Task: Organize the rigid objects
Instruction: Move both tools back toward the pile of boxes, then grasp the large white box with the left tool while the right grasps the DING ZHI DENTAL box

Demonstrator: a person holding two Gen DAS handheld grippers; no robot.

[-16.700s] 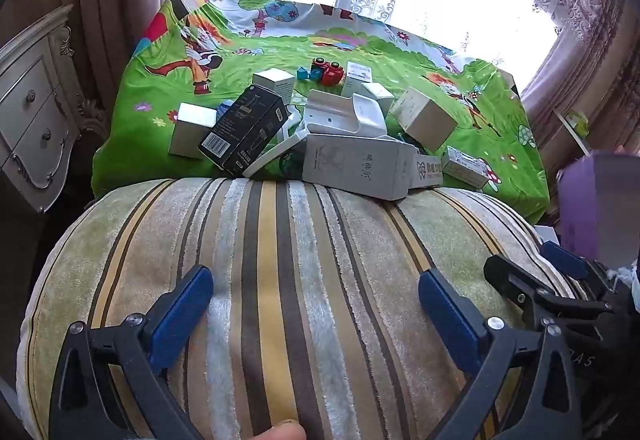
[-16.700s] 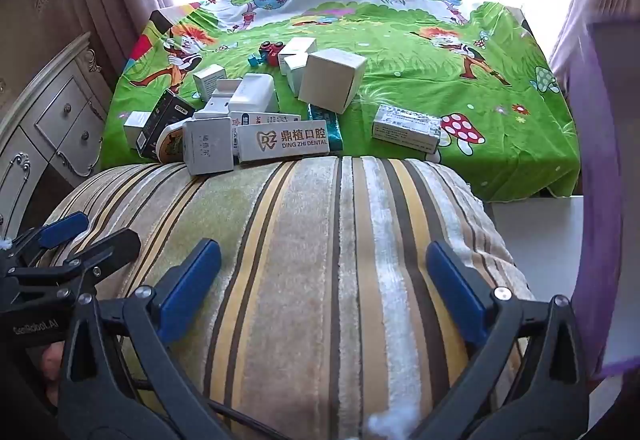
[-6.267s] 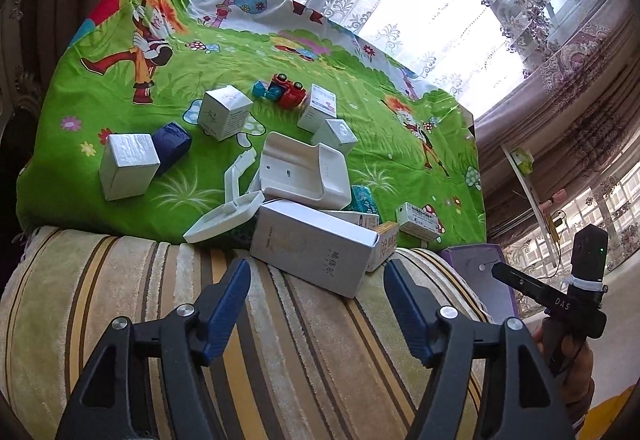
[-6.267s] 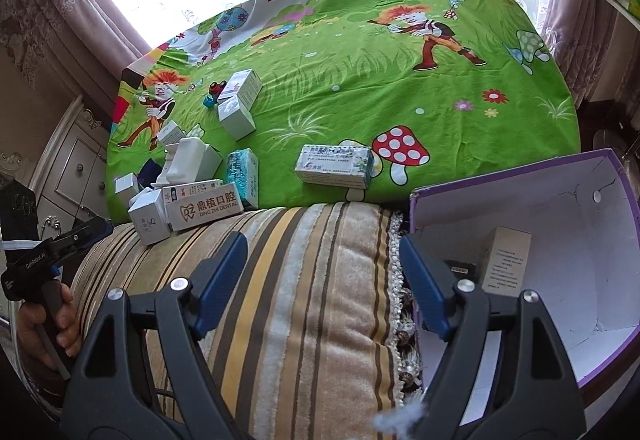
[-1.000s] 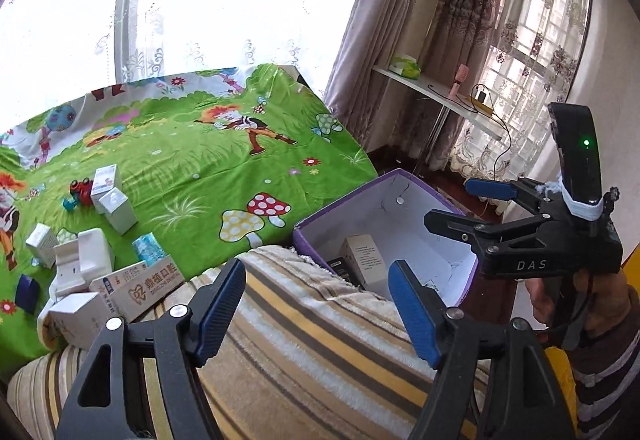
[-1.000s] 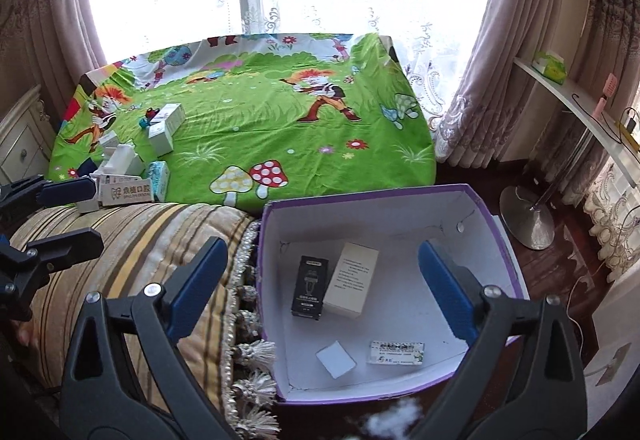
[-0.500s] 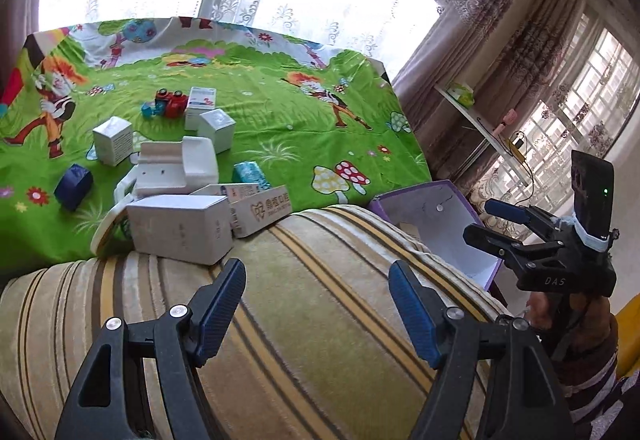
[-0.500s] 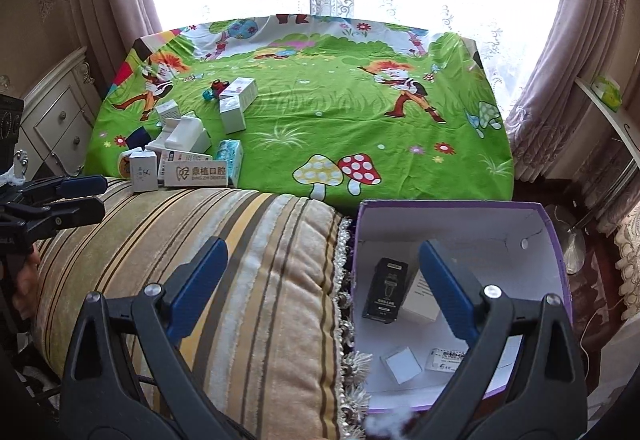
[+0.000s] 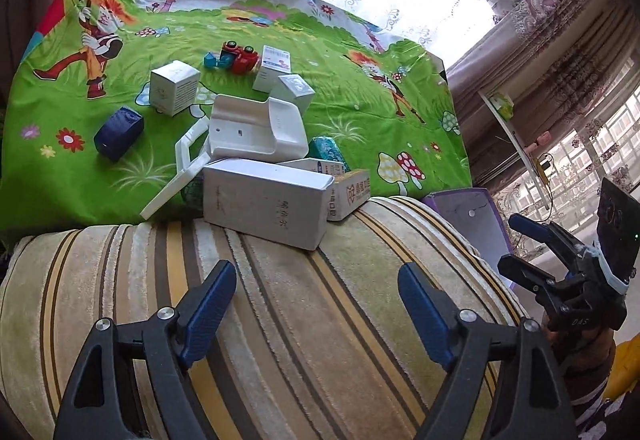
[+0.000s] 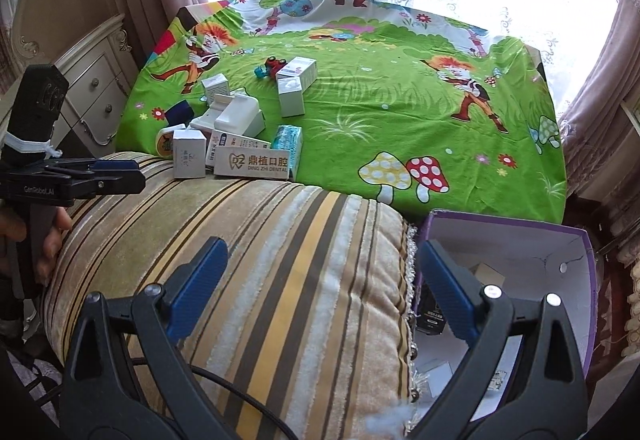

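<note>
Several boxes lie on a green cartoon bedsheet point(image 9: 360, 112). Nearest is a long white box point(image 9: 264, 206) leaning on a striped cushion point(image 9: 280, 320), with a dental box point(image 9: 350, 194) beside it. Behind sit a white plastic holder point(image 9: 256, 130), a dark blue box point(image 9: 119, 128), white cartons and a red toy point(image 9: 240, 58). My left gripper point(image 9: 316, 304) hovers over the cushion below the long white box, its jaws opening and nothing between them. My right gripper point(image 10: 320, 284) stands open and empty over the cushion's right end, beside a purple bin point(image 10: 576, 240) holding a few boxes.
A white dresser point(image 10: 92, 88) stands left of the bed. Curtains and a bright window back the bed. A shelf point(image 9: 516, 136) runs along the right wall. A hand point(image 10: 48, 236) holds the left gripper's handle.
The left view swung left from the purple bin to the pile of boxes and dipped closer to the cushion. The right view also swung left, so the bin slid to its lower right.
</note>
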